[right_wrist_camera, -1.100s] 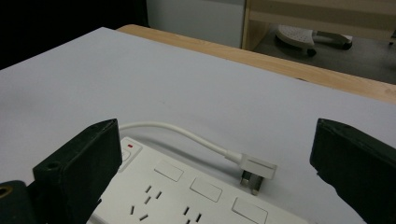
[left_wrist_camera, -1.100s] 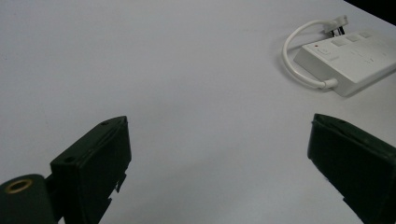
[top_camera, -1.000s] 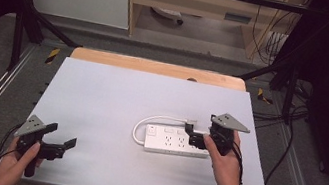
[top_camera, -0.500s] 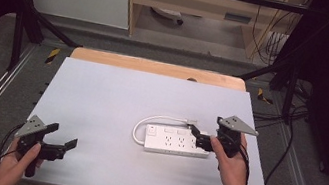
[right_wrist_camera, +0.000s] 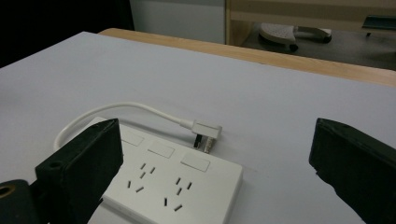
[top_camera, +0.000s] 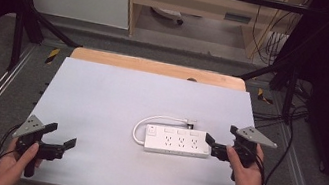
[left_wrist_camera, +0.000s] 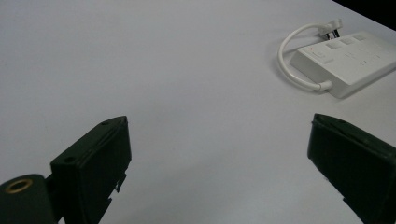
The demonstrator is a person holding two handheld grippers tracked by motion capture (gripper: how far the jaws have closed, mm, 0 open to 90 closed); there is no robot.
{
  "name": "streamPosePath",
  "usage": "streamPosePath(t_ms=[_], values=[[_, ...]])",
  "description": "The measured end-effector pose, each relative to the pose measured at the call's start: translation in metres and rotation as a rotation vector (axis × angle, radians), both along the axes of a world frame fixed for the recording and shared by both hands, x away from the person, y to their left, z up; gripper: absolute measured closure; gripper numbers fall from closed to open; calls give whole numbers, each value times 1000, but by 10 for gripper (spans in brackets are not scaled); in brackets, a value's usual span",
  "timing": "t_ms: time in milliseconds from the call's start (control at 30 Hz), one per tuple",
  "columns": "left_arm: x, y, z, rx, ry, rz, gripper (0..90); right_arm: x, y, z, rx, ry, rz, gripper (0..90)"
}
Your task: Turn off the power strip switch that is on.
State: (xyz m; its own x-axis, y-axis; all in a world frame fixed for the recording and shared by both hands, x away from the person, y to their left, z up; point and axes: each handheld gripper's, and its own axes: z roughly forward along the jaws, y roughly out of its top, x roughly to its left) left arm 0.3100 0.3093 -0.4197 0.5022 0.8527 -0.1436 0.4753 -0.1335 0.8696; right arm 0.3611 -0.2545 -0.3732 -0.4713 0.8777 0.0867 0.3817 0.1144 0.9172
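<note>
Three socket pairs on power strip [right_wrist_camera: 159, 186], plug prongs [right_wrist_camera: 205, 143] beside.

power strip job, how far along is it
Early, by the look of it. Done: the right tool is at the right end of the white power strip, jaws open, gripping nothing. In hand: nothing is held; the strip lies flat on the table, its cord looped and the plug loose behind it. Left: gripping and handling the strip. The left tool is open, well off to the left.
</note>
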Motion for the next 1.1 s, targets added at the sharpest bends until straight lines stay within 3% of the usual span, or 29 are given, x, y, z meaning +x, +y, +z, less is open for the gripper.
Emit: streamPosePath(t_ms=[167, 433, 567, 733, 867, 967, 1100], values=[[0, 0, 0, -3, 0, 2, 61, -12, -14, -11, -3, 12, 13, 55], [0, 0, 0, -8, -1, 0, 61, -21, -28, -18, 12, 4, -23, 42], [1, 1, 0, -10, -4, 6, 61, -21, -32, -28, 24, -10, -44, 48], [2, -1, 0, -10, -5, 4, 61, -18, -32, -43, 19, 9, -37, 45], [1, -1, 0, -5, -5, -6, 61, -16, -30, -55, -9, 21, -51, 47], [2, -1, -1, -2, 1, -5, 61, -15, -26, -62, -11, 48, -29, 44], [2, -2, -1, -4, -1, -6, 61, -13, -14, -71, -49, 112, 68, 33]])
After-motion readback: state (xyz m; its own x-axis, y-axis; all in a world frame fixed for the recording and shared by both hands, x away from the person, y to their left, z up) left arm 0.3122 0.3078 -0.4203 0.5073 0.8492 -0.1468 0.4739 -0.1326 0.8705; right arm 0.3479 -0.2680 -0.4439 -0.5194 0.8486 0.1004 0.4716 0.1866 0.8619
